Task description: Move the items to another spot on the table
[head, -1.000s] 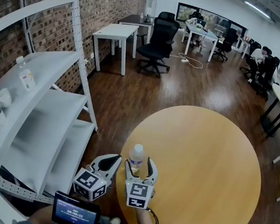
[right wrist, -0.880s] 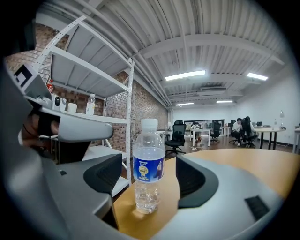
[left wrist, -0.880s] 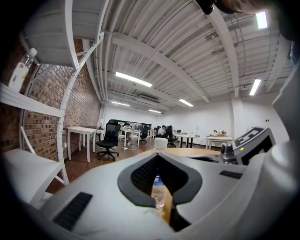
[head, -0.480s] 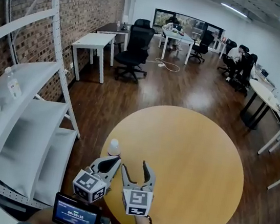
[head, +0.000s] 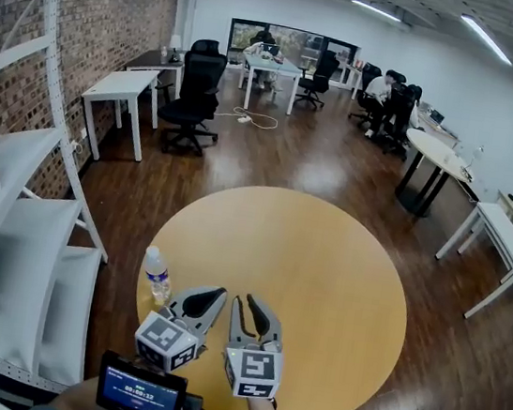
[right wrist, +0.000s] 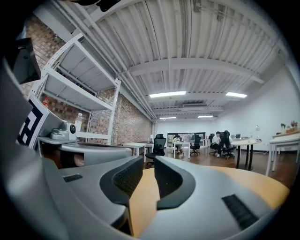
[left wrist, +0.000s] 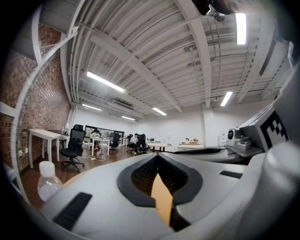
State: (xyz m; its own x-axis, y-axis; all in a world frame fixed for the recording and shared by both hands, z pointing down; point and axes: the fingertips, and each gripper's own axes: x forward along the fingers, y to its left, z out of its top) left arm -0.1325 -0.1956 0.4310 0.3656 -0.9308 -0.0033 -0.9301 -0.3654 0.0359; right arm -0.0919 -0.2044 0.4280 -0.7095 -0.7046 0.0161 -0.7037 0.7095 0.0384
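Right gripper [head: 249,303] had just been closing to a narrow gap, with nothing between its jaws; left gripper [head: 210,294] was closed and empty. Water bottle [head: 157,273] stood upright at the round table's [head: 325,256] near-left edge, just left of both.

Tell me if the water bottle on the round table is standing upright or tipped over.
Upright: the water bottle stands on its base near the left edge of the round table, white cap on top.
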